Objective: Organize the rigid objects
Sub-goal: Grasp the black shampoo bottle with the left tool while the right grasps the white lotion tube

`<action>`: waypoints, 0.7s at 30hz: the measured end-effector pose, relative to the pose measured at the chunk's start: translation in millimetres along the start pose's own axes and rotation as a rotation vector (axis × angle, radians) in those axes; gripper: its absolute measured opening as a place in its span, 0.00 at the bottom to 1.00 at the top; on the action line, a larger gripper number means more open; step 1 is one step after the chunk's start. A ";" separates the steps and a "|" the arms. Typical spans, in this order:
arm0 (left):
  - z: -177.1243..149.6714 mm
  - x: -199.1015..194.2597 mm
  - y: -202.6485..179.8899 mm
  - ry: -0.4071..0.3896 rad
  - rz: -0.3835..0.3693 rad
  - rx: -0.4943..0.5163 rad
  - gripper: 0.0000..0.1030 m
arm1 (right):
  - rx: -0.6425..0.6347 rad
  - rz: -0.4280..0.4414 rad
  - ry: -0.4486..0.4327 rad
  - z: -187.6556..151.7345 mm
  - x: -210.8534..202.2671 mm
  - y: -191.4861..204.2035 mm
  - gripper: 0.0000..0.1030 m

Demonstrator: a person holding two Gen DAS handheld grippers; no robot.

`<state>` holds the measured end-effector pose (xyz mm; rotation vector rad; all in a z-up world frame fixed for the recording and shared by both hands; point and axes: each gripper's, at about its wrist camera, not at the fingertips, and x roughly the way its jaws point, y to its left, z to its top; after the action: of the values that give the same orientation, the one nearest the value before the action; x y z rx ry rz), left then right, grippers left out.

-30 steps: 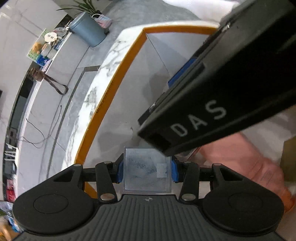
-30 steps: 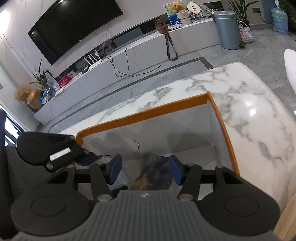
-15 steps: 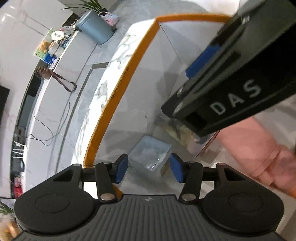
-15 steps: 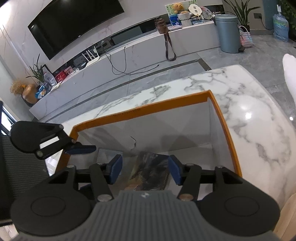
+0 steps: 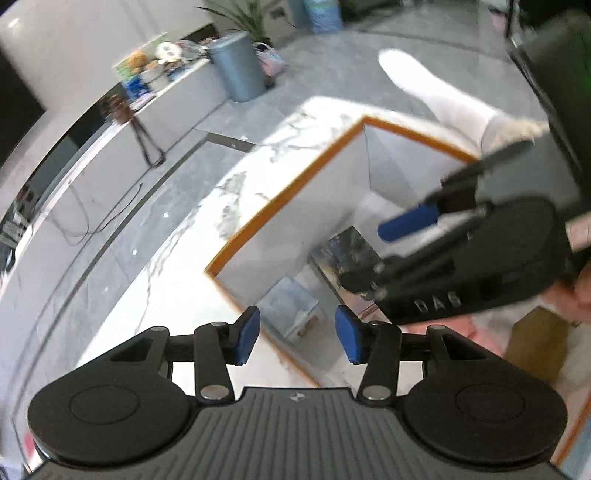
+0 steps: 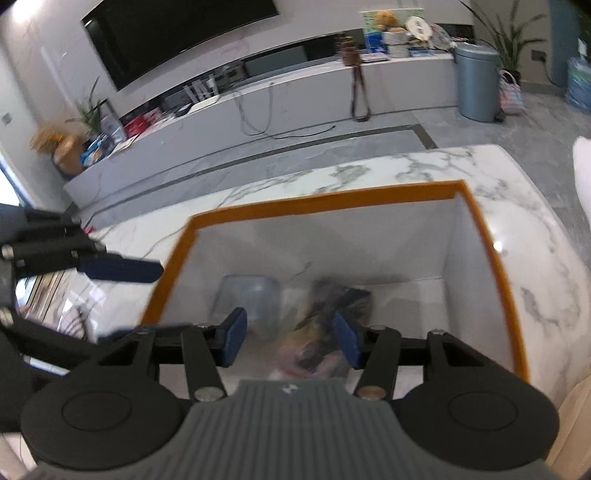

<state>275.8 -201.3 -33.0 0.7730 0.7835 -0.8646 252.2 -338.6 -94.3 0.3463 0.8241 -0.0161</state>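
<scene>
A white marble table [image 6: 528, 221] with grey veins carries an open box [image 6: 325, 201] with an orange rim and white inner walls, and on the box floor lie a pale blue clear case [image 6: 255, 295] and, just beside it, a dark patterned case [image 6: 332, 306]. The left gripper [image 5: 297, 334] hangs over the box's near corner with its blue pads spread and nothing between them, and the right gripper [image 6: 290, 339] hovers above the two cases, jaws likewise spread and empty. Beyond the table are a grey tiled floor [image 6: 369, 136], a long low white cabinet [image 6: 295, 99] under a wall television [image 6: 177, 33], a grey bin [image 6: 476, 83] and potted plants [image 6: 506, 40].
</scene>
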 end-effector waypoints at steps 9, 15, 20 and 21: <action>-54.1 -66.9 12.8 -0.040 -0.018 -0.166 0.43 | -0.107 0.067 0.010 -16.5 -40.3 62.6 0.43; -104.9 -105.6 24.6 -0.036 -0.016 -0.274 0.39 | -0.203 0.118 0.029 -34.5 -66.2 120.6 0.41; -143.7 -127.5 21.1 -0.051 -0.055 -0.358 0.39 | -0.217 0.153 0.045 -69.8 -87.1 152.0 0.41; -151.2 -131.4 19.4 -0.054 -0.066 -0.374 0.39 | -0.207 0.157 0.053 -78.8 -89.3 156.1 0.41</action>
<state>196.3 -21.0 8.1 0.3939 0.8943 -0.7646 157.9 -177.7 -33.1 0.2154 0.8413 0.2246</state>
